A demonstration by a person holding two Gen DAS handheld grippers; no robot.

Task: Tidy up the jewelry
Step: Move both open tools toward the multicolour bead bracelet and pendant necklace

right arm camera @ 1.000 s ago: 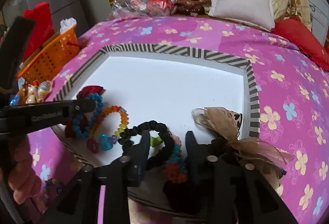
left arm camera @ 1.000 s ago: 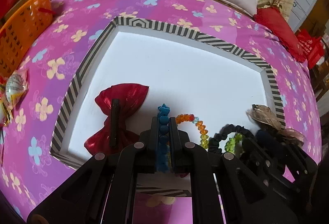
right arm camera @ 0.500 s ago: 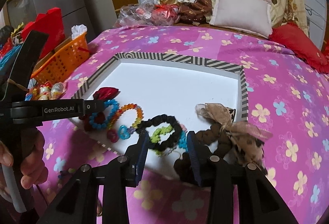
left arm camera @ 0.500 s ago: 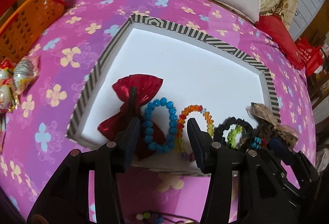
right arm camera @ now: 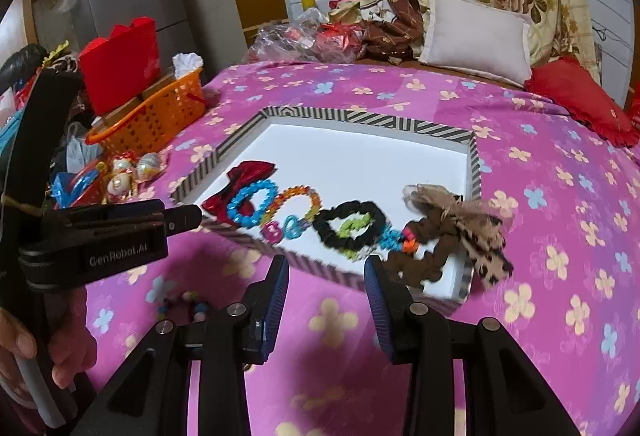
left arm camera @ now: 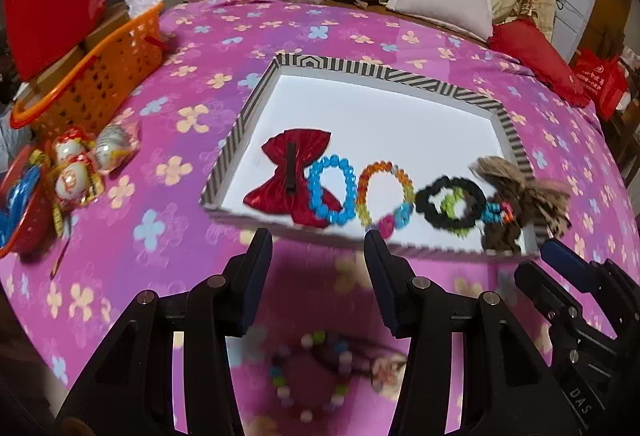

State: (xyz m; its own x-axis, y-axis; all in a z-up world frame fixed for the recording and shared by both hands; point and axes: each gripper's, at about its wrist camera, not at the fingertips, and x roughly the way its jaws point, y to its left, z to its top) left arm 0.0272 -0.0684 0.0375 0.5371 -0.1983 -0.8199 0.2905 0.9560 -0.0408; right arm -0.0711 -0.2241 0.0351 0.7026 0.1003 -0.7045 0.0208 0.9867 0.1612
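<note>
Left gripper point(left arm camera: 318, 240): jaws apart after opening within last second, nothing between them, above pink floral cloth point(left arm camera: 168, 220) near striped tray point(left arm camera: 400, 75). Right gripper point(right arm camera: 326, 268): jaws apart, empty. Pastel bead bracelet point(left arm camera: 310, 372) on cloth below left jaws, blurred, partly hidden. In tray along near edge, left to right: red bow point(left arm camera: 292, 171), blue bracelet point(left arm camera: 334, 191), orange bracelet point(left arm camera: 384, 191), black scrunchie point(left arm camera: 450, 201), brown bow point(left arm camera: 516, 191), overhanging right rim. Left gripper body reads "GenRobot.AI"; right gripper shows cut-off "DAS". Orange basket point(left arm camera: 100, 71) far left.

Left gripper point(left arm camera: 318, 242) lets go of the blue bracelet point(left arm camera: 333, 191), now flat in the tray point(left arm camera: 394, 75); both grippers sit farther back.
</note>
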